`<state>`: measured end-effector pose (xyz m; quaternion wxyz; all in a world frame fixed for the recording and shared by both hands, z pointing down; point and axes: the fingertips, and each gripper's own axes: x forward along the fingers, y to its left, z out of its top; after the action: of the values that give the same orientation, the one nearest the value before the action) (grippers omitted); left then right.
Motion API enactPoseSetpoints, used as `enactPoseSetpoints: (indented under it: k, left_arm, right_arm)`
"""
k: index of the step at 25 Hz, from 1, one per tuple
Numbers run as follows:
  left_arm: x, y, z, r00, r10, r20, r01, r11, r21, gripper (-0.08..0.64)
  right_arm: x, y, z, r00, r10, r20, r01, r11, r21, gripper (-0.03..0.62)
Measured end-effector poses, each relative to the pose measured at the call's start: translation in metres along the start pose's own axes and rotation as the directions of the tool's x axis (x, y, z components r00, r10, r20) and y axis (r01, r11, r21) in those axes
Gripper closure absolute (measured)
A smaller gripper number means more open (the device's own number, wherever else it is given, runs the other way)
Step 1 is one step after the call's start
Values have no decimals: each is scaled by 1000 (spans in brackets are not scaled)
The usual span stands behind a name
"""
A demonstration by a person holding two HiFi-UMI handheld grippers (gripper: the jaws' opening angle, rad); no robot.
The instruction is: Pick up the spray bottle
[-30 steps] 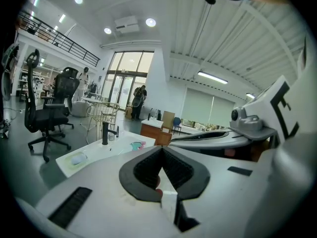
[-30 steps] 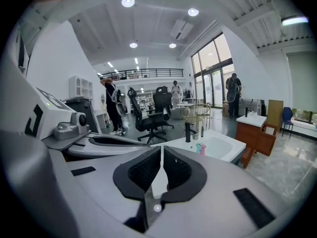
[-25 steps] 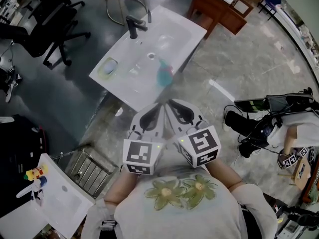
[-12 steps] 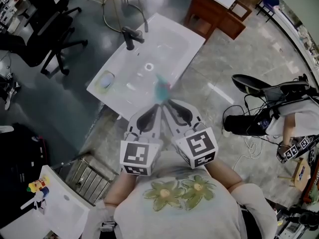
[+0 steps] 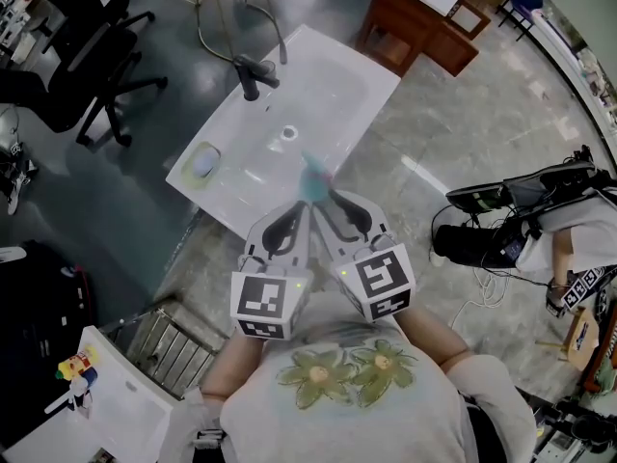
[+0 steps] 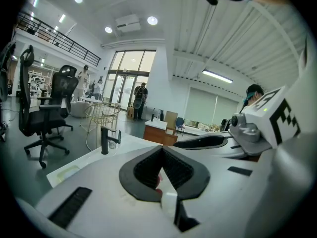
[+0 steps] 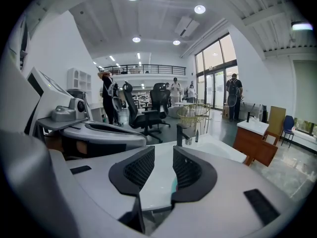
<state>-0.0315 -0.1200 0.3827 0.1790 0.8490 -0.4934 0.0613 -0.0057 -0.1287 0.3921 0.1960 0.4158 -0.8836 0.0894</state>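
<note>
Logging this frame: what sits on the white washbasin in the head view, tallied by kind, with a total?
Black faucet: 1
Soap dish: 1
Teal spray bottle: 1
Total: 3 things on the washbasin

Left gripper, right gripper nearer spray bottle.

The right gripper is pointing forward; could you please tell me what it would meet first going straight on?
Probably the teal spray bottle, just ahead of the right gripper near the sink's front edge, though depth is uncertain.
</note>
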Motion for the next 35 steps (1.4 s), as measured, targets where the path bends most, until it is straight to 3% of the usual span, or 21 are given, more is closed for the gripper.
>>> enactPoseSetpoints:
  k: [35]
  left_arm:
    - [32, 31, -2, 998, 42, -45, -43, 999, -26, 551]
  right_arm:
    - [49, -31, -20, 994, 20, -105, -21, 1000, -13, 472]
